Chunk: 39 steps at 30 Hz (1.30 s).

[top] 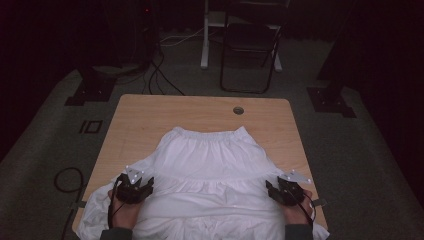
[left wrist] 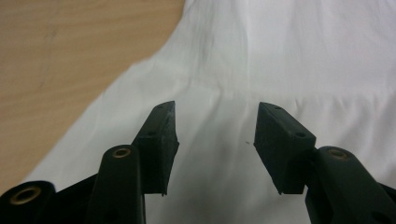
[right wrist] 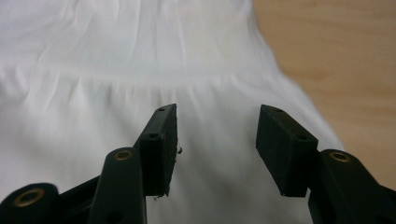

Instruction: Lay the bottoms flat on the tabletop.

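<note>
A white tiered skirt (top: pixel 210 170) lies flat on the wooden table (top: pixel 150 115), its gathered waistband toward the far side and its hem hanging over the near edge. My left gripper (top: pixel 141 183) hovers over the skirt's left side, open, with only cloth (left wrist: pixel 280 56) below its jaws. My right gripper (top: pixel 278 190) is over the skirt's right side, also open, nothing between its fingers. The gathered seam (right wrist: pixel 140 81) runs across just ahead of the right jaws.
Bare wood (left wrist: pixel 60 60) lies left of the skirt and bare wood (right wrist: pixel 345 60) right of it. A round cable hole (top: pixel 238 110) sits near the table's far edge. A dark chair (top: pixel 248 50) and cables (top: pixel 160 75) stand on the floor beyond.
</note>
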Available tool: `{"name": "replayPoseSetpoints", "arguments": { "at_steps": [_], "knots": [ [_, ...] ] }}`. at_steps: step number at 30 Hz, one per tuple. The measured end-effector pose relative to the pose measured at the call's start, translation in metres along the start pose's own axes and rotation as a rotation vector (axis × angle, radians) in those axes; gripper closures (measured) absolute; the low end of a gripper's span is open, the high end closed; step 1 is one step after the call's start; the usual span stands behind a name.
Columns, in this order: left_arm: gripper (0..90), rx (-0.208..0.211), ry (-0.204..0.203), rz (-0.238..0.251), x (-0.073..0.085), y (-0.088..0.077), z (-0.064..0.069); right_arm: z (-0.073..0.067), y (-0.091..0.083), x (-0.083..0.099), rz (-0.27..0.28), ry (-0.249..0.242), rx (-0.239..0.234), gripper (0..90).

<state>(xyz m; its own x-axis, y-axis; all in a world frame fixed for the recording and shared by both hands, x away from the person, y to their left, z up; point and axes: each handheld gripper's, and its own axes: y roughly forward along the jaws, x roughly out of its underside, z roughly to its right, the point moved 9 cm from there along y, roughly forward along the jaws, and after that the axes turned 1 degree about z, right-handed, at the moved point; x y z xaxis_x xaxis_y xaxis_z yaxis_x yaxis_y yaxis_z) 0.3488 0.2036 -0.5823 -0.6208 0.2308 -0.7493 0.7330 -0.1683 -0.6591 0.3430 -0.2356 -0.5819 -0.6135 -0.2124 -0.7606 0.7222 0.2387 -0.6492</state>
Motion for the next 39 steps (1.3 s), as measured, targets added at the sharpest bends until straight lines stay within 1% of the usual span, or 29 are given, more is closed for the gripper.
{"name": "replayPoseSetpoints", "arguments": {
  "at_steps": [2, 3, 4, 6, 7, 8, 9, 12, 13, 15, 19, 21, 22, 23, 24, 25, 26, 28, 29, 31, 33, 35, 36, 39],
  "knots": [
    [47.7, 0.011, 0.003, -0.018, -0.001, 0.014, -0.002, -0.001, 0.012, -0.008, -0.007, -0.010, 0.004, 47.9],
    [47.5, 0.018, -0.006, -0.026, -0.001, 0.022, -0.003, 0.000, 0.019, -0.011, -0.012, -0.022, 0.005, 47.8],
    [47.5, 0.018, -0.006, -0.026, -0.001, 0.022, -0.003, 0.000, 0.019, -0.011, -0.012, -0.022, 0.005, 47.8],
    [47.5, 0.018, -0.015, -0.043, 0.003, 0.032, -0.006, 0.000, 0.028, -0.013, -0.028, -0.028, 0.011, 47.5],
    [46.9, 0.029, -0.027, -0.030, 0.003, 0.035, -0.007, 0.001, 0.032, -0.013, -0.033, -0.035, 0.015, 47.5],
    [45.8, 0.035, -0.042, -0.016, 0.003, 0.036, -0.008, 0.002, 0.036, -0.013, -0.043, -0.039, 0.016, 47.4],
    [45.1, 0.036, -0.044, -0.011, 0.003, 0.036, -0.009, 0.003, 0.040, -0.009, -0.058, -0.042, 0.014, 47.4],
    [44.9, 0.040, -0.038, 0.011, 0.005, 0.036, -0.009, 0.003, 0.042, -0.005, -0.069, -0.048, 0.010, 47.8],
    [44.9, 0.037, -0.040, 0.012, 0.006, 0.035, -0.009, 0.003, 0.042, -0.003, -0.057, -0.051, 0.009, 48.6],
    [44.9, 0.037, -0.039, 0.010, 0.007, 0.033, -0.007, 0.003, 0.041, -0.002, -0.053, -0.047, 0.008, 49.1],
    [44.9, 0.038, -0.039, 0.012, 0.016, 0.023, -0.003, 0.002, 0.036, 0.004, -0.035, -0.031, 0.008, 50.2],
    [44.9, 0.034, -0.042, 0.011, 0.022, 0.017, 0.000, 0.000, 0.031, 0.009, -0.034, -0.034, 0.010, 50.5],
    [44.9, 0.034, -0.042, 0.011, 0.022, 0.017, 0.000, 0.000, 0.031, 0.009, -0.034, -0.034, 0.010, 50.5],
    [44.9, 0.029, -0.048, 0.010, 0.029, 0.009, 0.003, -0.003, 0.020, 0.019, -0.026, -0.031, 0.005, 50.5],
    [44.9, 0.024, -0.052, 0.013, 0.032, 0.006, 0.004, -0.003, 0.020, 0.019, -0.026, -0.031, 0.005, 50.5],
    [44.9, 0.023, -0.053, 0.011, 0.034, 0.003, 0.006, -0.005, 0.013, 0.025, -0.027, -0.030, 0.003, 50.5],
    [44.9, 0.022, -0.054, 0.013, 0.037, 0.000, 0.008, -0.005, 0.009, 0.028, -0.027, -0.034, 0.003, 50.5],
    [44.8, 0.020, -0.054, 0.010, 0.042, -0.006, 0.010, -0.008, 0.002, 0.034, -0.035, -0.035, -0.003, 50.5],
    [44.8, 0.020, -0.056, 0.011, 0.044, -0.008, 0.012, -0.008, 0.002, 0.034, -0.035, -0.035, -0.003, 50.5],
    [44.8, 0.018, -0.057, 0.012, 0.048, -0.012, 0.013, -0.010, -0.006, 0.041, -0.044, -0.039, -0.013, 50.4],
    [44.8, 0.019, -0.053, 0.010, 0.051, -0.016, 0.015, -0.010, -0.008, 0.042, -0.047, -0.041, -0.015, 50.3],
    [44.8, 0.021, -0.054, 0.010, 0.053, -0.018, 0.016, -0.011, -0.012, 0.045, -0.074, -0.039, -0.021, 50.1],
    [44.8, 0.021, -0.054, 0.008, 0.053, -0.018, 0.017, -0.011, -0.012, 0.045, -0.074, -0.039, -0.021, 50.1],
    [44.7, 0.023, -0.053, 0.006, 0.053, -0.019, 0.017, -0.012, -0.014, 0.045, -0.113, -0.042, -0.021, 48.2]
  ]
}}
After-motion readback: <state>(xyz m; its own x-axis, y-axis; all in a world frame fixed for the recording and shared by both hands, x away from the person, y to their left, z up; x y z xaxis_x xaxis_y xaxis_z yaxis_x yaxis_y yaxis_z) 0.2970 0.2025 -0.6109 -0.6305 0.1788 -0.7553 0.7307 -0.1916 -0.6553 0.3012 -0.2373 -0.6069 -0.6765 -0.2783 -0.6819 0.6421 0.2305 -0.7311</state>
